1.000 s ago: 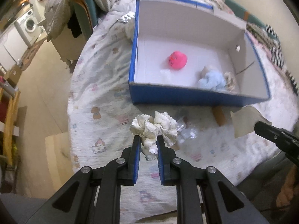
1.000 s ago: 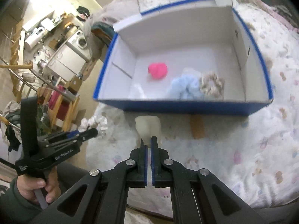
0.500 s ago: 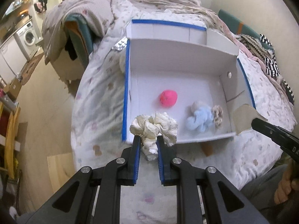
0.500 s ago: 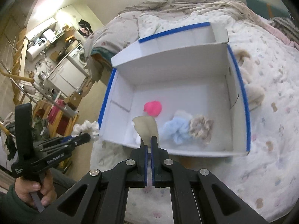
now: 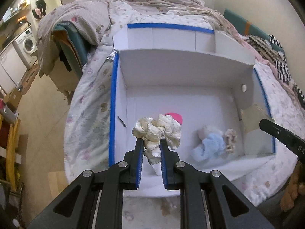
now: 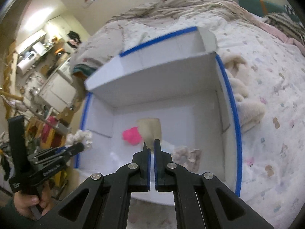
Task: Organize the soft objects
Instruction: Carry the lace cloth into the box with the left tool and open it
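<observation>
left wrist view: both grippers had advanced over the box; left gripper clenched the cream scrunchie, right gripper pinched a beige piece; release pending.

White box edged blue holds pink, pale-blue and cream scrunchies.

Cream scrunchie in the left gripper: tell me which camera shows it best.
The left wrist view: the cream scrunchie sits centred and sharp, clamped in the left gripper above the box. The right wrist view shows only a small, blurred tuft of it at the left gripper's tip.
</observation>
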`<action>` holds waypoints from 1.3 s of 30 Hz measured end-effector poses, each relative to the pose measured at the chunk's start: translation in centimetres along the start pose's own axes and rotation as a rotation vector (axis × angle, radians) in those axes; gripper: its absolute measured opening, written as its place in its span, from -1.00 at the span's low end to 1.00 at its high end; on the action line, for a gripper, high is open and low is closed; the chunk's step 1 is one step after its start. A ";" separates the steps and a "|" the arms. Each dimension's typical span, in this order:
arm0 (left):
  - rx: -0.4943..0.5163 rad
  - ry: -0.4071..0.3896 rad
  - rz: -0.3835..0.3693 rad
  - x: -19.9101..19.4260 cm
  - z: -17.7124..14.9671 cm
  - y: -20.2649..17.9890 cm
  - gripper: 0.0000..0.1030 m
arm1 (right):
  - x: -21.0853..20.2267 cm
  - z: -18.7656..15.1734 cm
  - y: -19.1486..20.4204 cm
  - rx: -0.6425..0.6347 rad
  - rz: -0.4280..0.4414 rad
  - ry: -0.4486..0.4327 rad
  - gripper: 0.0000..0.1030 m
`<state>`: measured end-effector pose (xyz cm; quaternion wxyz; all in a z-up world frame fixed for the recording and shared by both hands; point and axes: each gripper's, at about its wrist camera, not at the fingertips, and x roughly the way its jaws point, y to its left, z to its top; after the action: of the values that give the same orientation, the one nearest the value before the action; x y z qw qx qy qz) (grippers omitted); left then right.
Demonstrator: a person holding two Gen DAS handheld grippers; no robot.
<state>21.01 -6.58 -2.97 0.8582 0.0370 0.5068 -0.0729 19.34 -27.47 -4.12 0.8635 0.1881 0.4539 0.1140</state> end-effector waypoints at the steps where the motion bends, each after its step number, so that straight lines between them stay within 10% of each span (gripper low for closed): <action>1: -0.001 -0.001 0.001 0.7 0.0 0.0 -0.71 | 0.7 -0.2 -0.3 -0.008 -0.026 0.007 -0.91; 39: 0.057 0.085 -0.004 7.5 -0.8 -2.1 -0.46 | 5.7 0.2 -2.7 0.012 -0.116 0.110 -0.84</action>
<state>23.51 -9.23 -9.93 0.8344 0.0636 0.5404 -0.0875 22.75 -27.84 -9.42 0.8412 0.1599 0.5115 0.0712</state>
